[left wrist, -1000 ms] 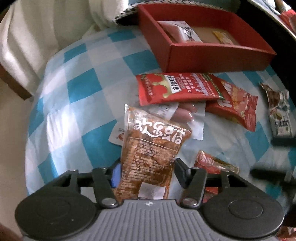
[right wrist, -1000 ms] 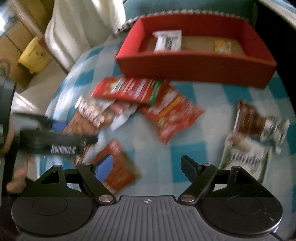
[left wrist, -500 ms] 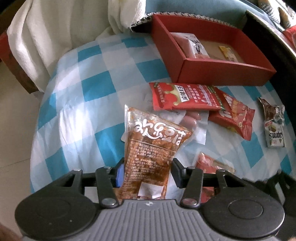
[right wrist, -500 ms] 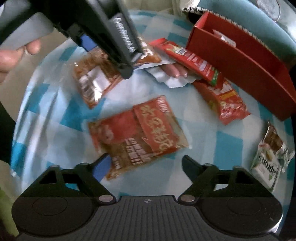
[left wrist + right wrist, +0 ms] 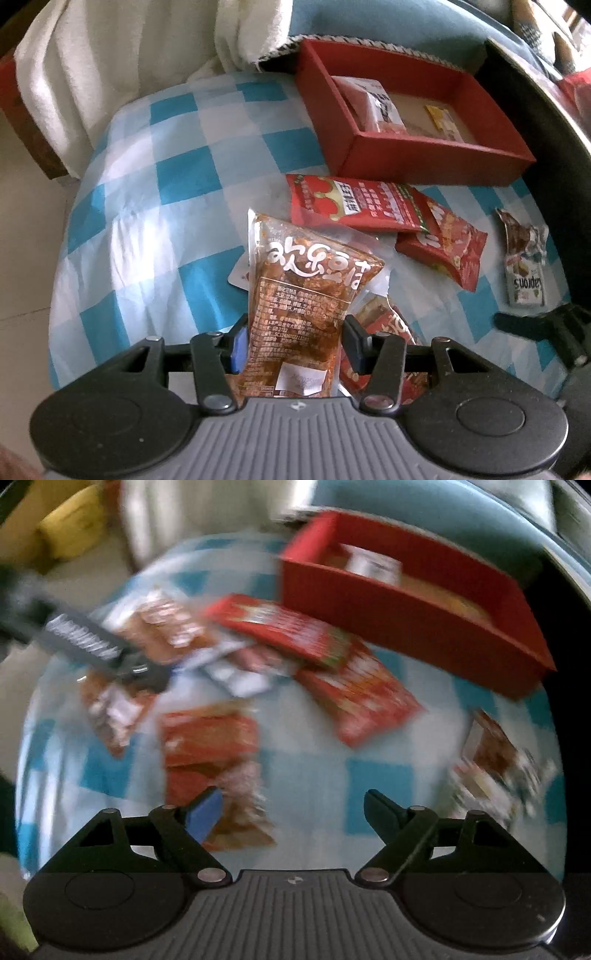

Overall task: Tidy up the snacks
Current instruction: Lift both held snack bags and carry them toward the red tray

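Note:
My left gripper (image 5: 293, 339) is shut on a clear brown snack pouch (image 5: 303, 295) with white lettering and holds it above the checked cloth. A red box (image 5: 424, 158) at the back right holds a white-and-red packet (image 5: 373, 105) and a small yellow one (image 5: 441, 118). Red packets (image 5: 354, 203) lie in front of the box. My right gripper (image 5: 293, 808) is open and empty above the cloth, with an orange-red packet (image 5: 210, 749) just ahead of its left finger. The right wrist view is blurred; the box (image 5: 413, 609) and the left gripper (image 5: 96, 650) show there.
A brown-and-white snack packet (image 5: 524, 258) lies at the right on the blue-and-white checked cloth (image 5: 147, 206). A white towel (image 5: 129, 74) hangs at the back left. A dark curved edge (image 5: 546, 110) runs along the right. The right gripper's finger (image 5: 535, 328) shows at lower right.
My left gripper has lifted and pulled back with the brown pouch. My right gripper has swung fast, so its view now faces the red box again.

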`<state>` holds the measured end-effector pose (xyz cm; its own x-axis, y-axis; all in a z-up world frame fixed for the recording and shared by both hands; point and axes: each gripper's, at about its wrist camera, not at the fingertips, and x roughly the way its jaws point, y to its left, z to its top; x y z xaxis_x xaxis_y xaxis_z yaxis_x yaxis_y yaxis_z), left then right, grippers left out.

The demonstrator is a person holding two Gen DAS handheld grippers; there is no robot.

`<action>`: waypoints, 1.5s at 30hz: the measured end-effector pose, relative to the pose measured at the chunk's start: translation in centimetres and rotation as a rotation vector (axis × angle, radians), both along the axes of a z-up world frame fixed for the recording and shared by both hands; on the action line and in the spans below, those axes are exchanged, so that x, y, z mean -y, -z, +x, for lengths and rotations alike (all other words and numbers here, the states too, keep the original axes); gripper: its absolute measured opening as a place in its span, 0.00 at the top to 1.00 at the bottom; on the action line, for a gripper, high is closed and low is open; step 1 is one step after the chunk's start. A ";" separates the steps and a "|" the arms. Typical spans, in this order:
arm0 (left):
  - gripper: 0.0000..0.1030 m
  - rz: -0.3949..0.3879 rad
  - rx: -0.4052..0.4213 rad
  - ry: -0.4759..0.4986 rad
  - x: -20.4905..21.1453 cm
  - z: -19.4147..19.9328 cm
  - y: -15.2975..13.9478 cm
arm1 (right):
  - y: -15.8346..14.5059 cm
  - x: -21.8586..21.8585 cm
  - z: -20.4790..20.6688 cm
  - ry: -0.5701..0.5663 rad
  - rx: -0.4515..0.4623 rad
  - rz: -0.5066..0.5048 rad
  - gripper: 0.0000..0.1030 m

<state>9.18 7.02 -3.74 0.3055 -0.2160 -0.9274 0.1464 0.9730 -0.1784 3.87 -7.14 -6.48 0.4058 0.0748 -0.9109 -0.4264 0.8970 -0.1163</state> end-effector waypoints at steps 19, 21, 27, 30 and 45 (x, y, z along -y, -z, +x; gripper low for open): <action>0.57 -0.028 -0.005 -0.040 -1.2 0.5 0.0 | 3.1 -4.8 0.5 -0.111 -0.012 0.011 0.23; 0.57 -0.028 -0.008 -0.045 -1.3 0.6 0.1 | 2.8 -4.1 0.4 -0.098 -0.015 0.028 0.28; 0.56 -0.032 -0.010 -0.040 -1.2 0.6 0.1 | 2.2 -1.3 1.7 -0.011 -0.052 0.099 0.30; 0.56 -0.038 -0.003 -0.030 -1.0 0.6 -0.1 | 1.3 0.6 2.9 0.046 -0.038 0.146 0.30; 0.56 -0.031 -0.001 0.004 0.7 0.7 -0.2 | -3.6 4.9 3.5 0.175 0.016 0.353 0.30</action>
